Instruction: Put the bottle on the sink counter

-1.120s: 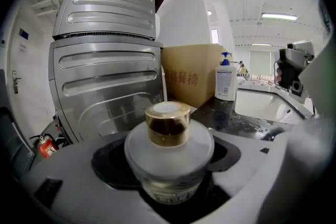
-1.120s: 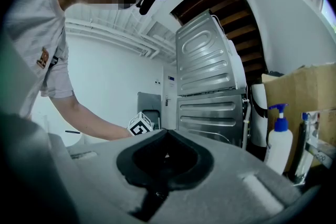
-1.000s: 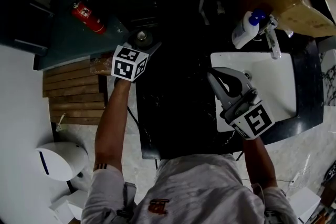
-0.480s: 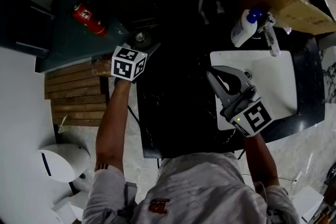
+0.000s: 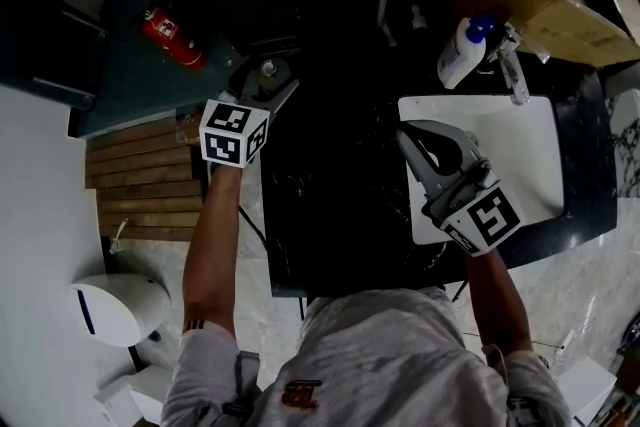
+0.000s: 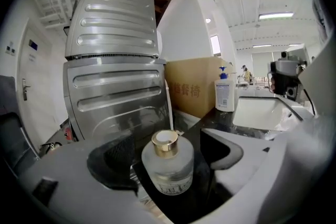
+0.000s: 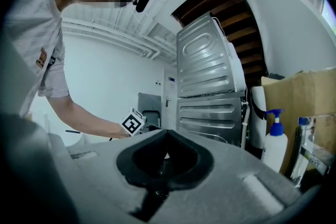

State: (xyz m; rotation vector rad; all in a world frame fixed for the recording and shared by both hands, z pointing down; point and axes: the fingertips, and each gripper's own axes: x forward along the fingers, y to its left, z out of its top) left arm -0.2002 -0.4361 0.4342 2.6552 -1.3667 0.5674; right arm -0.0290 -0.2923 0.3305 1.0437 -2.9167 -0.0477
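A small frosted glass bottle (image 6: 168, 168) with a gold cap stands upright on the black counter (image 5: 330, 185), near its far left corner. In the head view only its cap (image 5: 268, 68) shows. My left gripper (image 6: 167, 157) is open around it. Its jaws have just been opening, and a gap shows between each pad and the glass. In the head view the left gripper (image 5: 265, 77) sits just ahead of its marker cube. My right gripper (image 5: 405, 133) hovers level over the left rim of the white sink (image 5: 520, 145). It is shut and holds nothing (image 7: 167, 152).
A white pump bottle (image 5: 462, 55) and a faucet (image 5: 512, 75) stand behind the sink, beside a cardboard box (image 5: 560, 5). A ribbed steel appliance (image 6: 113, 60) rises behind the bottle. A red fire extinguisher (image 5: 165, 27) lies at far left, above wooden slats (image 5: 140, 180).
My left gripper has drawn back a little toward the person, and its jaws have spread wider around the bottle. The bottle stays where it stood. The right gripper has not moved.
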